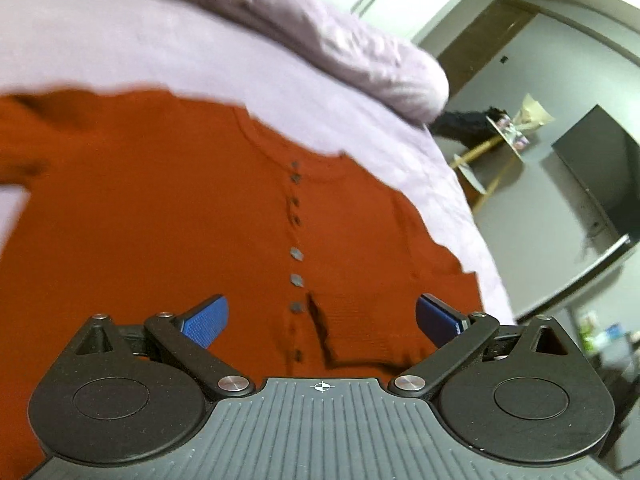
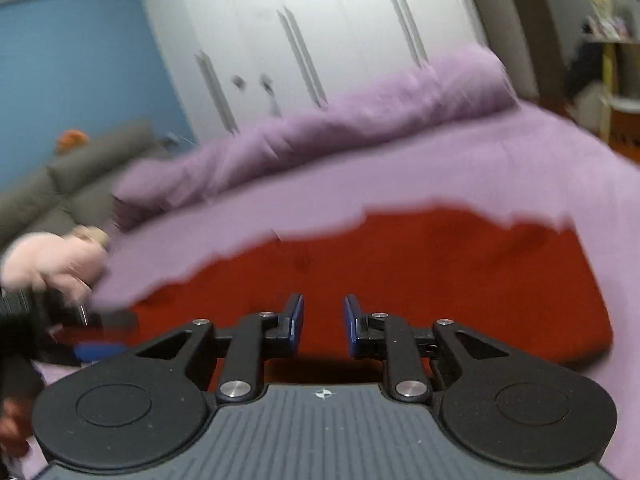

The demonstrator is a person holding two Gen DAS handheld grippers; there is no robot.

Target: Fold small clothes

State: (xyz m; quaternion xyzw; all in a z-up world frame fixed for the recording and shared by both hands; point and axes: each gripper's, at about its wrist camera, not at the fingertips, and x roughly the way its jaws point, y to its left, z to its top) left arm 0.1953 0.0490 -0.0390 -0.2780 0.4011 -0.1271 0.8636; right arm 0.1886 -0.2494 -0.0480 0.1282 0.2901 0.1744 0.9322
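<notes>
- One garment in play: rust-orange buttoned top (image 1: 168,216), lying flat on the lilac bed sheet (image 1: 120,40), directly ahead of and under both tongs.
- Buttons (image 1: 296,255) on its placket: nine countable in the left wrist view, running straight away from the left tongs' centreline; the lowest ones are small and dark, so the count is soft.
- Left gripper (image 1: 322,318): jaws wide, nothing between the two blue pads (image 1: 206,322). Garment hem sits just below the gap; contact can't be judged.
- Right gripper (image 2: 323,326): jaws narrow, a slim gap showing, no cloth pinched between them. Red fabric lies beyond and under the tips.
- One bunched lilac duvet (image 2: 320,128) lies across the bed on the far side of the garment from both tongs.
- In the right wrist view, the person's hand (image 2: 52,260) is at far left, with a blue pad below it, so that is the left tool seen side-on; heavily blurred.
- Beyond the bed: white wardrobe (image 2: 300,32) with three pairs of long handles, one grey sofa (image 2: 60,184) left of the right tongs, one dark TV (image 1: 600,176) right of the left tongs.
- Cut off / unclear: the garment's left sleeve runs out of frame in the left view; its right edge smears with motion blur in the right view, buttons unreadable there.
</notes>
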